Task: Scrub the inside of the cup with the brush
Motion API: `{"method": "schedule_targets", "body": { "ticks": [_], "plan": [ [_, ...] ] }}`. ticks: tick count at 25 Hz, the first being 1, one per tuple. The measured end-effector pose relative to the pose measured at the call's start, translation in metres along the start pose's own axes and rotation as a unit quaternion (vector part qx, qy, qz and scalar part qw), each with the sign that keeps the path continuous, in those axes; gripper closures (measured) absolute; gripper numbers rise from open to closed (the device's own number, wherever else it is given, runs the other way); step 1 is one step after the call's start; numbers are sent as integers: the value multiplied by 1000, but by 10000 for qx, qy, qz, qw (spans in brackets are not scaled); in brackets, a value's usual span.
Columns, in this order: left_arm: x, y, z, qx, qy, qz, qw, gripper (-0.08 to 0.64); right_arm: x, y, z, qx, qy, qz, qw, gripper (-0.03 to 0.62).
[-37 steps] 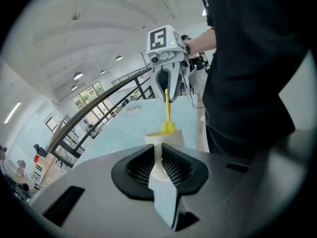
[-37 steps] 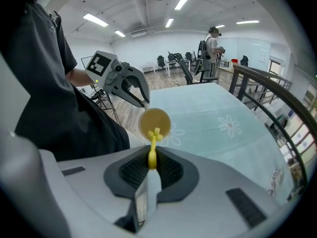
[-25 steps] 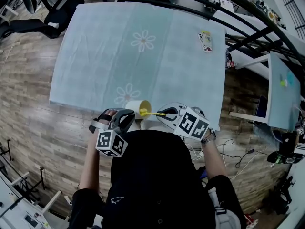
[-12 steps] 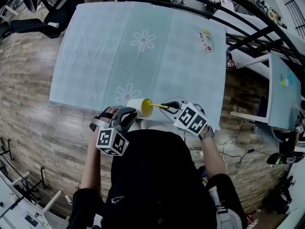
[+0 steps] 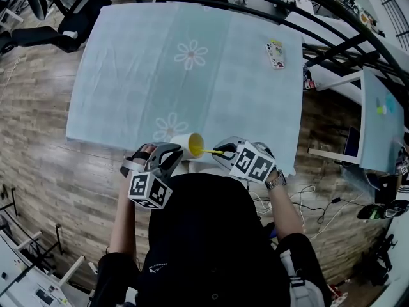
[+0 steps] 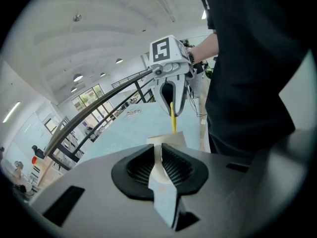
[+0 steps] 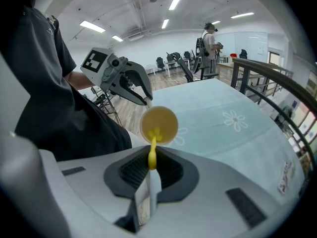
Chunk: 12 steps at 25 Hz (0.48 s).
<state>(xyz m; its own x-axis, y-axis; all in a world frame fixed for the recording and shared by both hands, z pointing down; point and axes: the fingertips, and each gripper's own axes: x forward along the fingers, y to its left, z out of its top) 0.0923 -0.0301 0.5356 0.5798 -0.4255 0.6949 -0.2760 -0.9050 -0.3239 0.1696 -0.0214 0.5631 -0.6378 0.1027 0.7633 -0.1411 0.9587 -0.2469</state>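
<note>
Covering the worktop (image 5: 128,62) is a pale blue cloth printed with two white daisies, one near the middle (image 5: 191,54) and one by the near edge (image 5: 170,125). A small printed card (image 5: 276,54) lies towards the upper right of the cloth. Round the worktop runs a wood-plank floor (image 5: 51,165). A black railing (image 5: 332,18) curves across the upper right of the head view, and dark chairs (image 5: 70,18) stand at the upper left. The right gripper view shows a bright hall with strip lights and a person (image 7: 208,43) standing far off.

At the lower middle of the head view, over the worktop's near edge, the cup (image 5: 187,144) is tipped on its side, white outside and yellow inside, its mouth turned to the right of the frame. The left gripper (image 5: 174,160) is clamped on the cup's wall from the left. The right gripper (image 5: 222,153) is closed on the handle of the yellow brush (image 5: 211,151), just right of the cup, and the brush head sits inside the cup's mouth.

Counted: one cup, one brush, two grippers, two daisies, one card.
</note>
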Motion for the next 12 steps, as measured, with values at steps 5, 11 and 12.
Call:
{"method": "schedule_targets", "body": {
  "ticks": [5,11,12],
  "plan": [
    [2,-3,2,1,-42,-92,9999,506,1,12,14,-177,-114,276,9994,555],
    [3,-5,6,-4,-183,-166,9997,506,-1,9,33,-287,-366,195,9987,555],
    [3,-6,7,4,-199,-189,9996,506,-1,6,36,-292,-399,151,9987,555]
  ]
}}
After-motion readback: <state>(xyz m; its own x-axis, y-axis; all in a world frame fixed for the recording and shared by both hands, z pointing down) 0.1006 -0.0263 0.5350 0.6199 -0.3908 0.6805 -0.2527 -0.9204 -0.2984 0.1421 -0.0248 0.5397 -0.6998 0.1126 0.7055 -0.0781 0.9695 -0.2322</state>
